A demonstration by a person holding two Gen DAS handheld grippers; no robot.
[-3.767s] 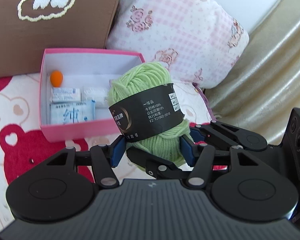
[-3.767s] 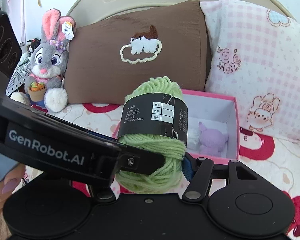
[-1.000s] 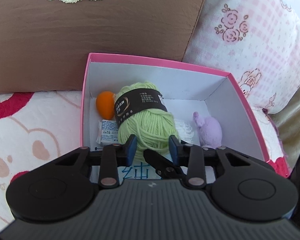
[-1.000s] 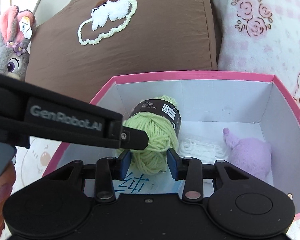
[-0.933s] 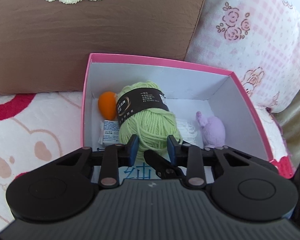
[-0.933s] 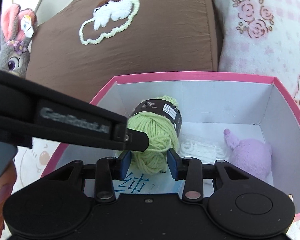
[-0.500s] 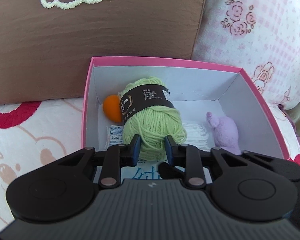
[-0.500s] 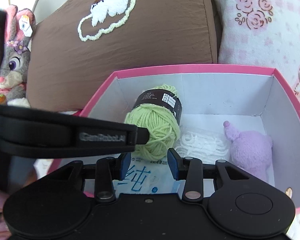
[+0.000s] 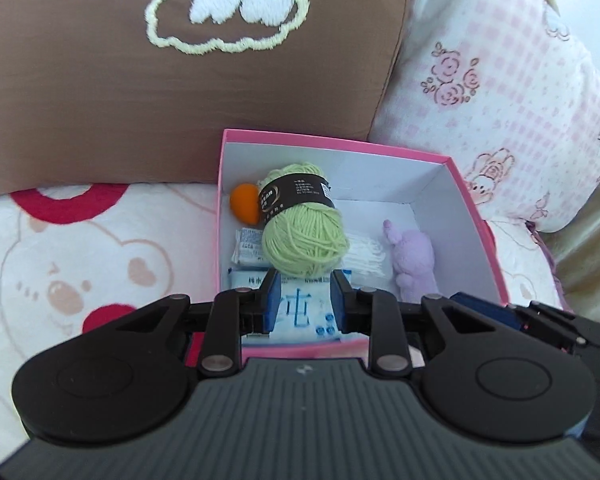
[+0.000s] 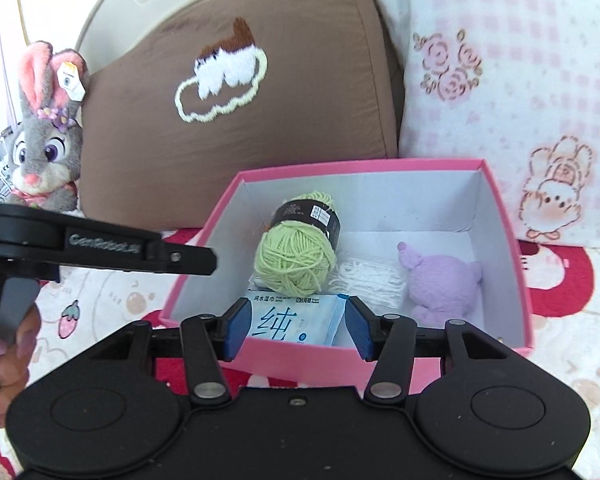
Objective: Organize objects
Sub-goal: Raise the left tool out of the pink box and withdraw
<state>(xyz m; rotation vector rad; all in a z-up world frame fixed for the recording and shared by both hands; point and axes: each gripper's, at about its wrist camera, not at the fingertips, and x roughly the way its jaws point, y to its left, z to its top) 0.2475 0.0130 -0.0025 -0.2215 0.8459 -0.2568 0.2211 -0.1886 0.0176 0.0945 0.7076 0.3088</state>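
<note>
A green yarn ball (image 9: 306, 240) with a black label lies inside the pink box (image 9: 340, 146), free of both grippers. My left gripper (image 9: 305, 304) hangs over the box's near edge, its jaws drawn close together with nothing between them. My right gripper (image 10: 296, 326) hovers at the near wall of the pink box (image 10: 360, 166). Its jaws are opening and nothing is between them. The yarn ball (image 10: 296, 264) sits beyond them, on a blue wipes pack (image 10: 296, 320). A finger of the left gripper (image 10: 140, 248) crosses the right wrist view from the left.
The box also holds an orange ball (image 9: 244, 208), a purple plush (image 9: 414, 264), a small white packet (image 9: 246, 246) and a white bundle (image 9: 364, 258). A brown pillow (image 9: 180, 100) and a pink pillow (image 9: 500, 100) stand behind it. A grey bunny toy (image 10: 44, 152) sits far left.
Both grippers have drawn back and upward from the box. The yarn ball stays lying inside, clear of the pads. The right jaws stand wider than before.
</note>
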